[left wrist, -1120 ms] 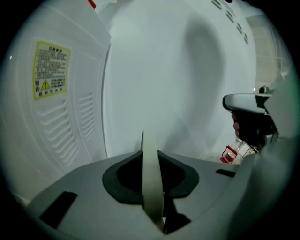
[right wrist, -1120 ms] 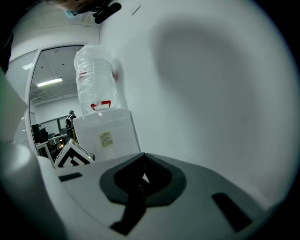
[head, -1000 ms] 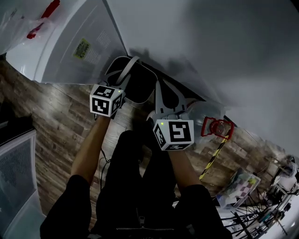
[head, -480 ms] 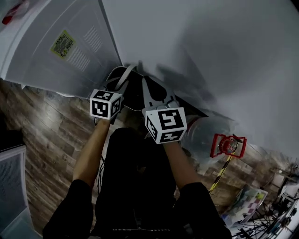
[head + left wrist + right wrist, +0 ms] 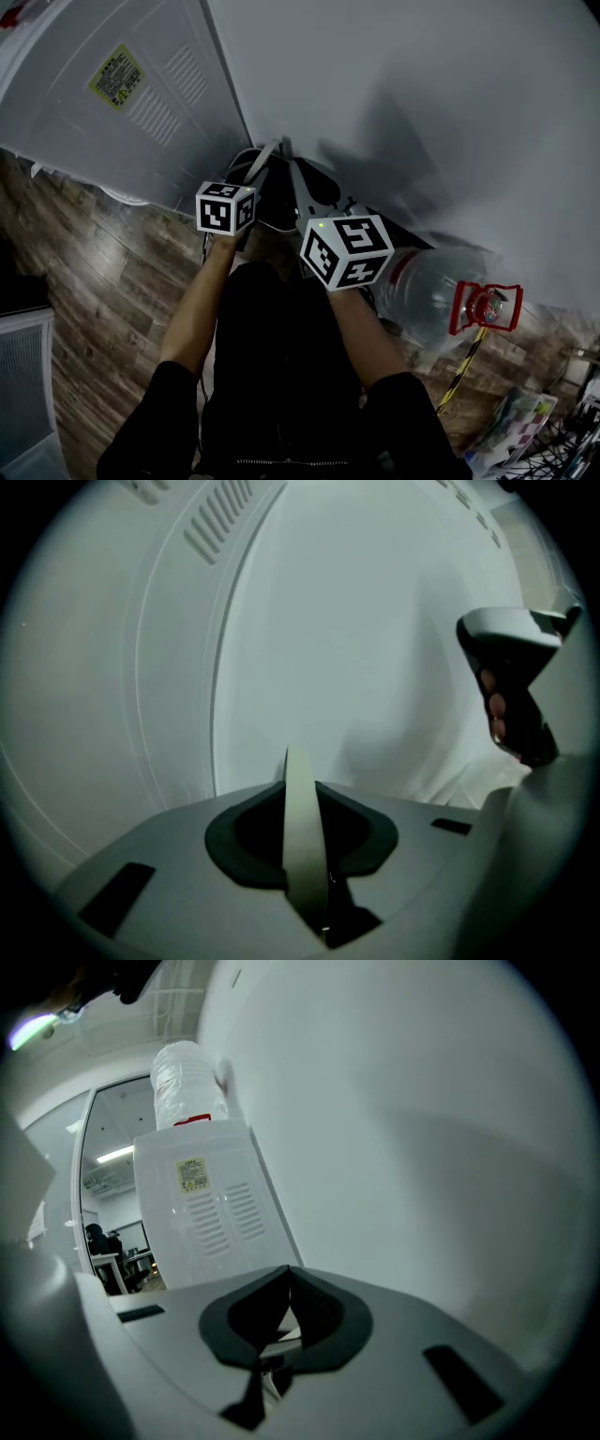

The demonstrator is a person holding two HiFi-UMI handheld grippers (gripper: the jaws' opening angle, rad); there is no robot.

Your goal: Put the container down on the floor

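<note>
The container (image 5: 427, 292) is a large clear water jug with a red handle frame (image 5: 486, 307). It rests low on the wood floor by the white wall, right of my right arm, and neither gripper touches it. In the head view my left gripper (image 5: 265, 159) and right gripper (image 5: 298, 178) point side by side at the wall's foot, both shut with nothing in them. The left gripper view shows its jaws (image 5: 298, 761) pressed together before a white panel, with the right gripper (image 5: 511, 686) and fingers of the hand on it at the right. The right gripper (image 5: 287, 1274) is also shut and holds nothing.
A white water dispenser (image 5: 112, 94) stands against the wall at the left; it shows with a bottle (image 5: 187, 1082) on top in the right gripper view. A dark shape (image 5: 272, 202) lies under the gripper tips. Cables and clutter (image 5: 525, 431) sit at the lower right.
The head view has swung, so the jug and its red handle have slid right and lower. Both grippers have drawn closer together near the wall and stayed shut.
</note>
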